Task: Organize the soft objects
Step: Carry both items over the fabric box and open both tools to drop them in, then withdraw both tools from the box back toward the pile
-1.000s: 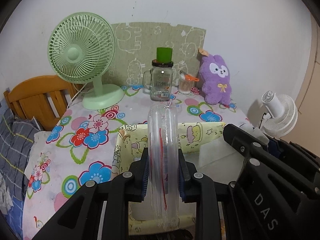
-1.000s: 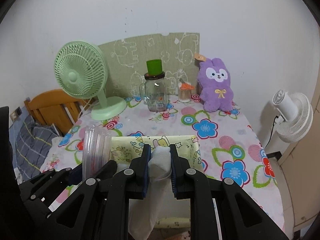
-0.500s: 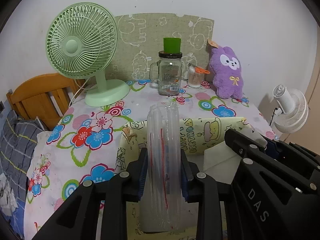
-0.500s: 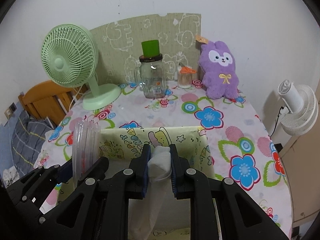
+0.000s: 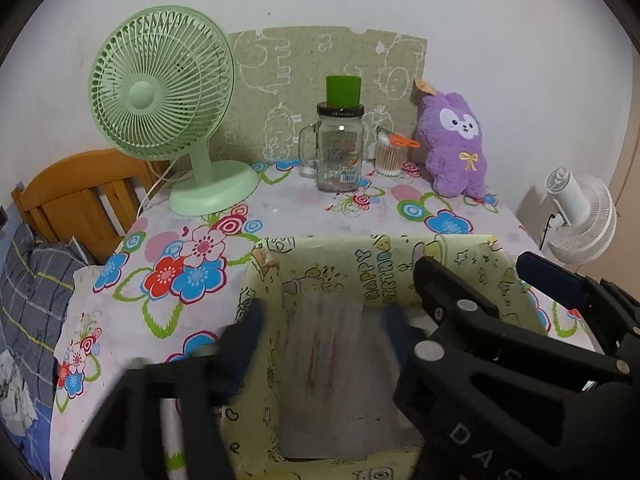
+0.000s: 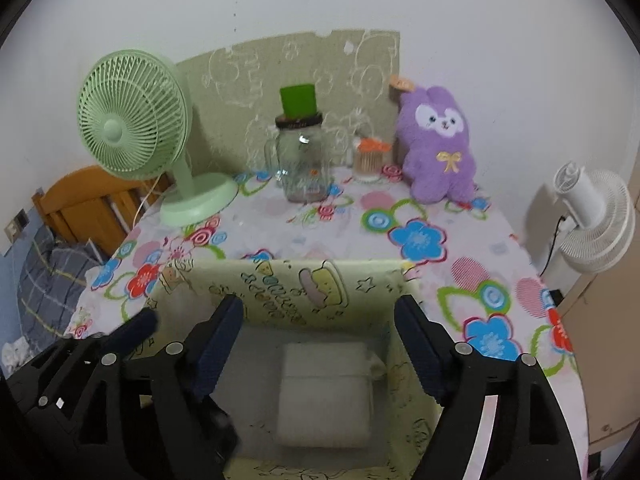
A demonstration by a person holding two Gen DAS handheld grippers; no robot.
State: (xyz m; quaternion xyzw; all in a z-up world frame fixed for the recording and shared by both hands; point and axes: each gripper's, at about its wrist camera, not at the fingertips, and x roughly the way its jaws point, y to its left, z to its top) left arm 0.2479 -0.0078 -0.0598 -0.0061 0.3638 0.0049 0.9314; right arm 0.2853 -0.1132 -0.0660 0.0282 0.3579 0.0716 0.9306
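A yellow cartoon-print fabric box (image 5: 384, 264) (image 6: 280, 292) sits at the table's near edge. My left gripper (image 5: 320, 320) is open above it, blurred by motion, and the clear plastic pack with red marks (image 5: 332, 344) is a blur between its jaws, inside the box. My right gripper (image 6: 320, 320) is open over the box, and the white folded bag (image 6: 326, 392) lies on the box floor below it. A purple plush bunny (image 5: 456, 144) (image 6: 438, 144) sits at the back right of the table.
A green desk fan (image 5: 168, 104) stands back left, a glass jar with green cup (image 5: 340, 148) and a cotton swab pot (image 5: 390, 154) at the back. A wooden chair (image 5: 76, 196) is left, a white fan (image 5: 580, 216) right of the table.
Both grippers opened over the box. The white bag dropped from the right gripper to the box floor. The clear pack left the left gripper's grip and is falling into the box.
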